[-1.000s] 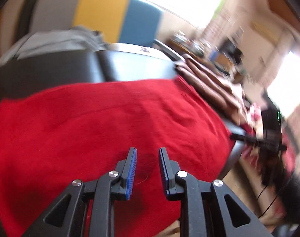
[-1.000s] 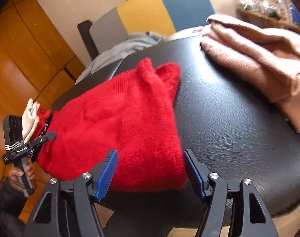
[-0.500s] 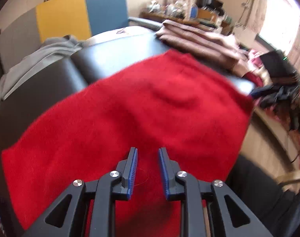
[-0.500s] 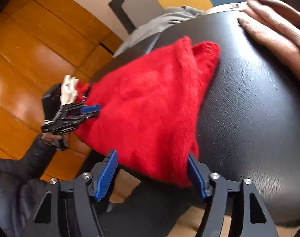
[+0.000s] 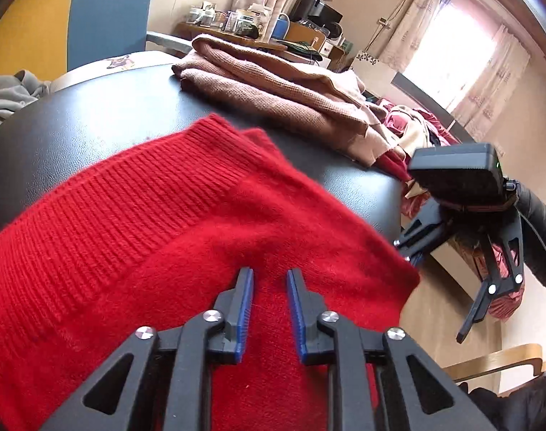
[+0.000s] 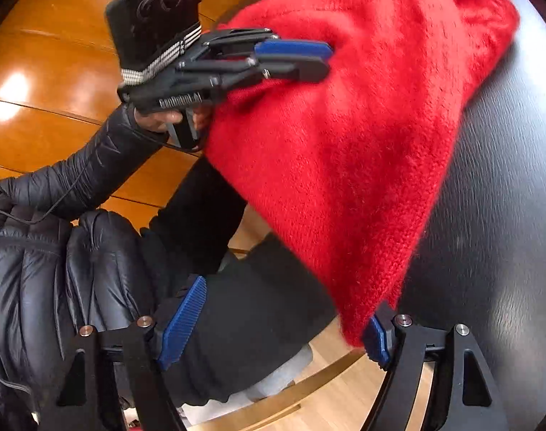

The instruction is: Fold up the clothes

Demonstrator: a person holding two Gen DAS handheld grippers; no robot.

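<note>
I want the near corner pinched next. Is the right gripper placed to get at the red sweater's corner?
Probably yes: the right gripper is open, and the red sweater corner hangs right by one of its fingers, with nothing between.

Red sweater (image 5: 208, 222) cut off at 6 and 9 o'clock edges, left view. Left gripper (image 6: 309, 59) pads' grip on cloth unclear. Shelf clutter (image 5: 237, 19) at 12 o'clock too small to tell.
</note>
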